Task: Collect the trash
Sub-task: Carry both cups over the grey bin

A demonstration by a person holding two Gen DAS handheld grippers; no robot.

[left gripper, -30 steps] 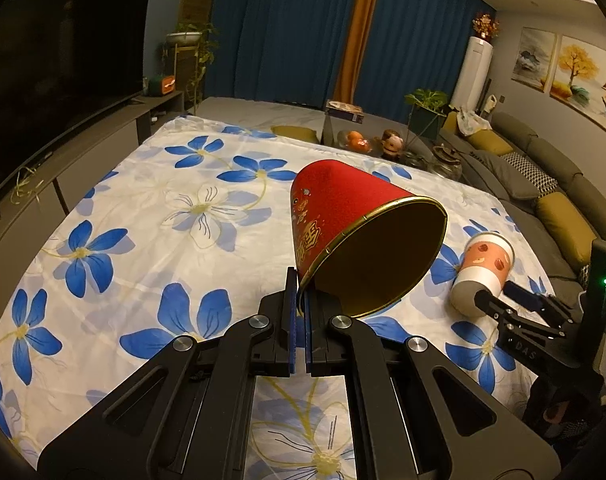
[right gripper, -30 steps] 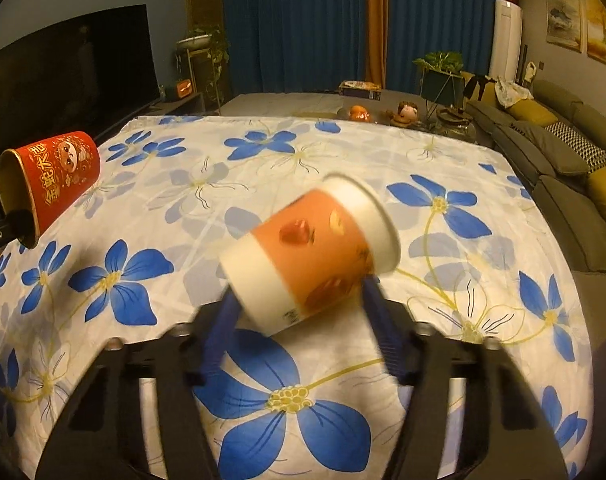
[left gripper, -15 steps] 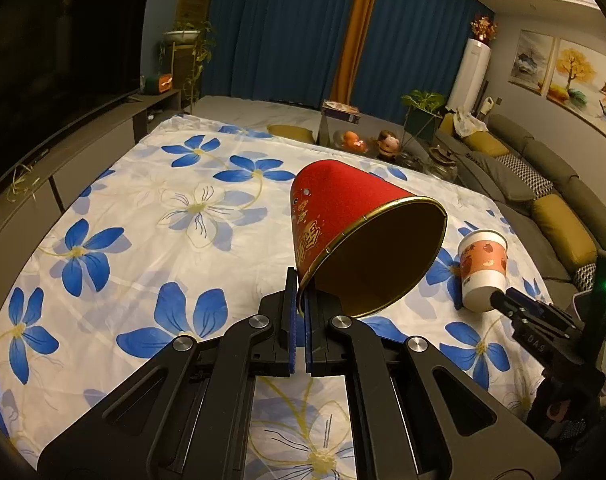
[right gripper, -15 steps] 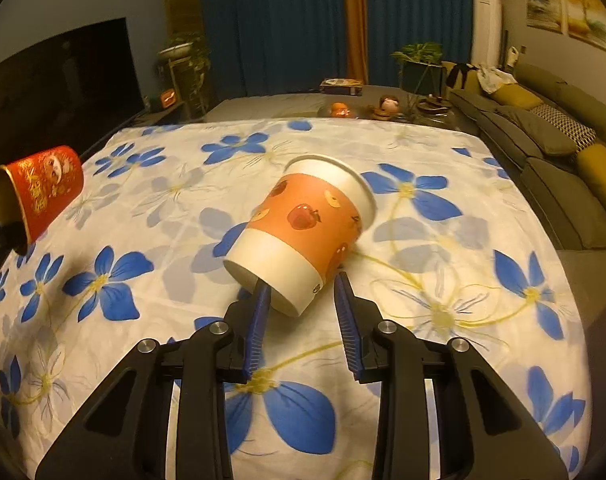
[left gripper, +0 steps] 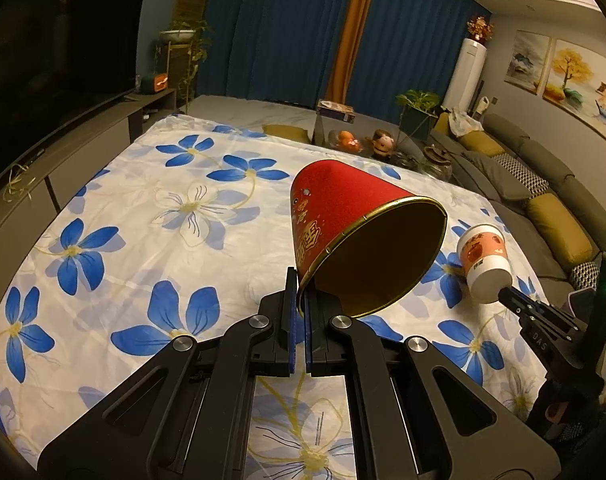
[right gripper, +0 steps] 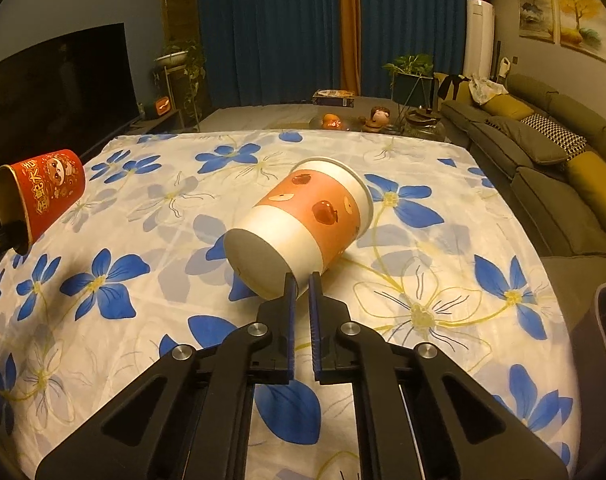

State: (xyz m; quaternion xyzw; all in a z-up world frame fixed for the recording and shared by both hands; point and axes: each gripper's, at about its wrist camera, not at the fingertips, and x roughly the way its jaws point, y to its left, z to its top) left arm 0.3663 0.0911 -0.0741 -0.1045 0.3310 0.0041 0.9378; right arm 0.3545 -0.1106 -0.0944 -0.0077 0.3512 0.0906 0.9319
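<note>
The left gripper (left gripper: 299, 292) pinches the red cup (left gripper: 355, 236) by its rim, up over the flowered cloth (left gripper: 143, 208). The right gripper (right gripper: 301, 285) squeezes the orange cup (right gripper: 303, 220) by its bottom edge; it looks lifted, but I can't be sure. Hold both tight and move slowly so neither cup slips.

"DAS", seemingly, on right claw (left gripper: 503, 294).

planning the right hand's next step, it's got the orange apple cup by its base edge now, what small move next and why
Probably lift the right gripper slightly to test its hold. Its jaws look closed on just the bottom rim of the orange apple-print paper cup, which tilts over the floral cloth; no bin is visible. The left gripper already holds the red paper cup by its rim.
</note>
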